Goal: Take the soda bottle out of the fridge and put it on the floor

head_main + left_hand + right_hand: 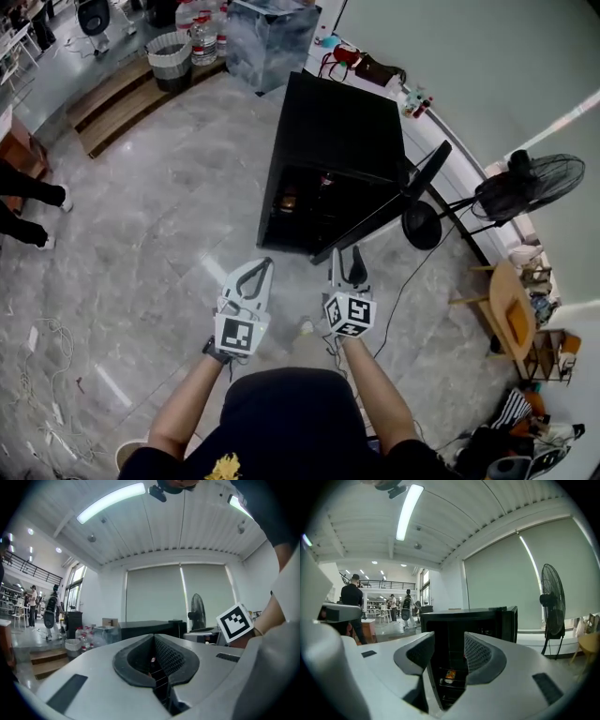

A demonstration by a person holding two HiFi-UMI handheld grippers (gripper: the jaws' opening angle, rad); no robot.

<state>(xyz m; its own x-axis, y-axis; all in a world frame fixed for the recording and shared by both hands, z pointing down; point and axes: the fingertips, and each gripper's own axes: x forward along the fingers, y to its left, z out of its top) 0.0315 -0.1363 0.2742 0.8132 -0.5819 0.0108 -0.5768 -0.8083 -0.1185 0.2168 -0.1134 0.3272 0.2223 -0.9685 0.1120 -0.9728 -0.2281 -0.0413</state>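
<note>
The black mini fridge (333, 141) stands on the grey floor ahead of me, its door (375, 223) swung open to the right. Its dark shelves (447, 667) show between the right jaws. On one shelf lies a small thing with an orange label (449, 673); whether it is the soda bottle I cannot tell. My right gripper (347, 255) (449, 641) points level at the opening, a short way in front of it, jaws open and empty. To its left, my left gripper (265, 267) (153, 639) is shut on nothing, aimed past the fridge's left side.
A standing fan (530, 186) and its base (421, 225) are right of the fridge door, with a cable across the floor. A round wooden table (511, 305) is at far right. A waste basket (170, 58), water bottles (202, 37) and a wooden step (112, 103) lie behind. A person's legs (28, 202) show at left.
</note>
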